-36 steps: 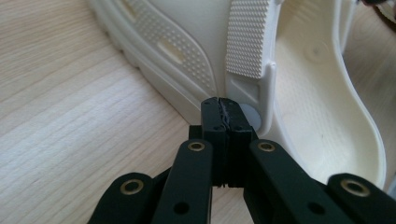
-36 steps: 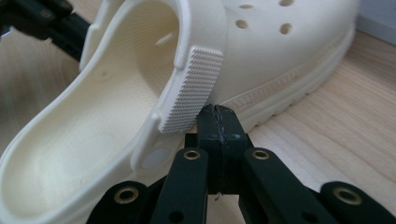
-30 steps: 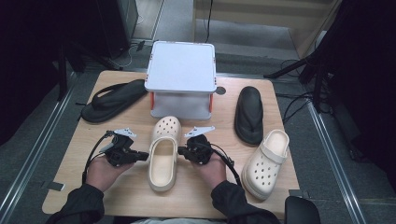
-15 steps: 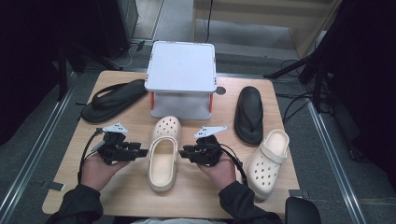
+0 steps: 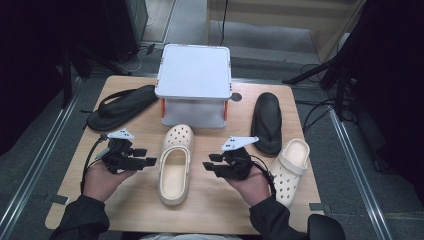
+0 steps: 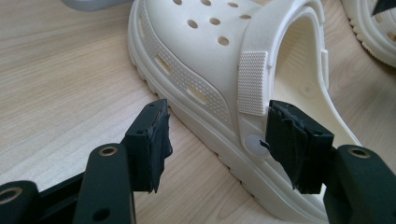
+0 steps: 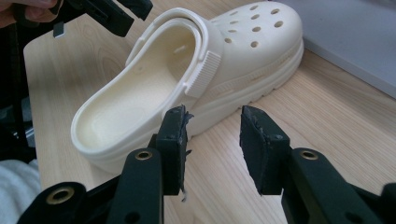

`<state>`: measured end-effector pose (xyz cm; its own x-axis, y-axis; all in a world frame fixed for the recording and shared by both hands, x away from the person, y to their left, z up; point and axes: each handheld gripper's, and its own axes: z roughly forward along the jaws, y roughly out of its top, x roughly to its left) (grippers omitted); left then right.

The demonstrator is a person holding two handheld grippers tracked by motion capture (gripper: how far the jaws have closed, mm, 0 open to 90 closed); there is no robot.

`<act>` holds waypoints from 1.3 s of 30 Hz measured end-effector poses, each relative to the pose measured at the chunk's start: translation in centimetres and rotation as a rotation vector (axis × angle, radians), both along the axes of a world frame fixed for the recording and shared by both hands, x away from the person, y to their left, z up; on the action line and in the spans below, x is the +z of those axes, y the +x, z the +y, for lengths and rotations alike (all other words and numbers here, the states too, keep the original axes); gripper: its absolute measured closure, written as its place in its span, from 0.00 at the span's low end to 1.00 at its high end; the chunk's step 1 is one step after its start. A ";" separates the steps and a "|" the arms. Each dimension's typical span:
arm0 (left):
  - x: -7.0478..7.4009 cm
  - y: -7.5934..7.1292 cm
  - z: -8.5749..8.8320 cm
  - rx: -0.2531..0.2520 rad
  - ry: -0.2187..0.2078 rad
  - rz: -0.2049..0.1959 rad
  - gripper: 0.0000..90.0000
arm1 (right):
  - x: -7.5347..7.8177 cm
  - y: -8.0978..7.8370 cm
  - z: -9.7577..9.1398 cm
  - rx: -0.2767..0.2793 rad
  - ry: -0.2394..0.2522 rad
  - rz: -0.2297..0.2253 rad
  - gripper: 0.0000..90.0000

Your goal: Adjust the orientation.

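The cream clog (image 5: 175, 167) is seen lying on the table (image 5: 215, 212) between the two claws. The left gripper (image 5: 150, 161) is spread just beside its side wall, jaws just opened, nothing pinched. The right gripper (image 5: 209, 166) is likewise spread, just opened, near the opposite side, untouching.

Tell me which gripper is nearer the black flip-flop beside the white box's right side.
Right. The right gripper sits between the middle cream clog and that black flip-flop, jaws open. The left gripper is across the clog, farther away, jaws open.
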<state>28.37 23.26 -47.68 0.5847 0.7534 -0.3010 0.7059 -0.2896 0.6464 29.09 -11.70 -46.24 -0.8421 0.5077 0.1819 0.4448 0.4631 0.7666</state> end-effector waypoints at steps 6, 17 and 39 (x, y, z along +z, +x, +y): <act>0.4 0.3 -0.6 -0.019 0.009 -0.023 0.45 | 0.8 -0.6 -2.1 -0.034 -0.001 -0.023 0.70; 0.7 1.2 -1.0 -0.024 0.002 -0.015 0.45 | 1.4 -1.1 -6.2 -0.120 -0.044 -0.042 0.68; 1.2 2.7 -2.4 -0.063 0.022 -0.023 0.47 | 2.1 -2.1 -16.7 -0.351 -0.062 -0.033 0.68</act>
<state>31.07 20.81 -46.52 0.6376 0.7211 -0.2710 0.6711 -0.3471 0.6551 27.00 -28.41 -44.16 -0.6189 0.7767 0.1172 0.5609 0.3325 0.7582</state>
